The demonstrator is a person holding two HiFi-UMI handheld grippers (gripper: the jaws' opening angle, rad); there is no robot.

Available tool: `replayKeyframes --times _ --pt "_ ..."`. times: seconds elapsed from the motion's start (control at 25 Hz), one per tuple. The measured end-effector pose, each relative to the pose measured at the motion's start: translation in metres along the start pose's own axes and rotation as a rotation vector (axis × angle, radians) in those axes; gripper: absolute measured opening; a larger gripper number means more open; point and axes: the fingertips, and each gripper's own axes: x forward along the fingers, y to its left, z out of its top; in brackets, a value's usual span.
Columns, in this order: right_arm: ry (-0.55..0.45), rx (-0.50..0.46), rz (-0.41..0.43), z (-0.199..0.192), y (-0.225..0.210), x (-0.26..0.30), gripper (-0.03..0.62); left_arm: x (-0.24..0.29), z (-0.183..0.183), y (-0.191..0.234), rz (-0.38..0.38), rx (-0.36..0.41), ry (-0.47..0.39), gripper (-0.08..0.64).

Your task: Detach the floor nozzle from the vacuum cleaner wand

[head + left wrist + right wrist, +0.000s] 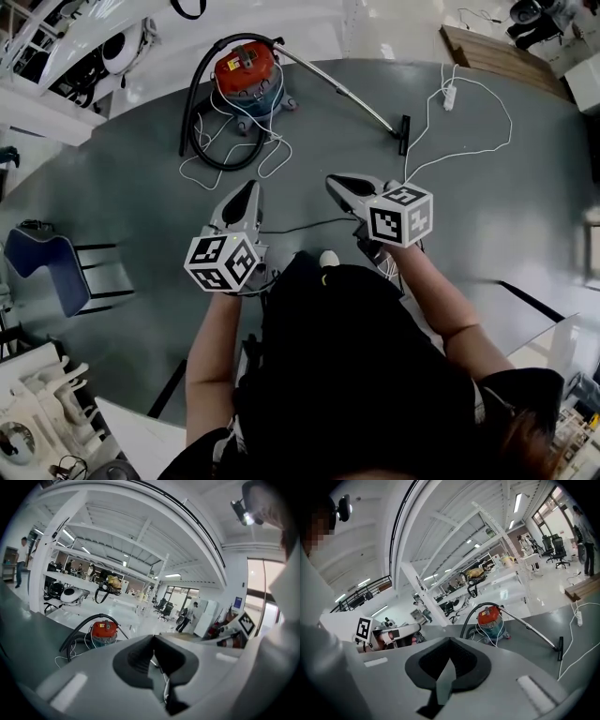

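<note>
A red and blue canister vacuum cleaner [246, 77] stands on the grey floor ahead, with a black hose [193, 112] looped at its left. Its metal wand [337, 86] slants right and down to a small black floor nozzle [404, 134]. My left gripper [247, 197] and right gripper [339, 185] are both shut and empty, held side by side well short of the vacuum. The canister [103, 631] shows beyond the left gripper's jaws, and the canister [490, 617], wand [532, 630] and nozzle [560, 648] show in the right gripper view.
A white cable [469, 122] with a plug strip [450, 97] winds over the floor right of the nozzle. More white cord [234, 150] lies by the canister. A blue chair [52, 267] stands at the left. Wooden boards [497, 54] lie far right. People stand at distant benches.
</note>
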Motion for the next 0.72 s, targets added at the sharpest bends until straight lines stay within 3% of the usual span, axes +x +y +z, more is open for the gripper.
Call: replayKeyframes --times 0.4,0.72 --pt "0.015 0.027 -0.018 0.022 -0.033 0.029 -0.006 0.054 0.018 0.021 -0.018 -0.024 0.032 0.011" --pt "0.045 0.025 -0.058 0.058 -0.062 0.087 -0.006 0.120 0.044 0.073 -0.043 -0.043 0.055 0.009"
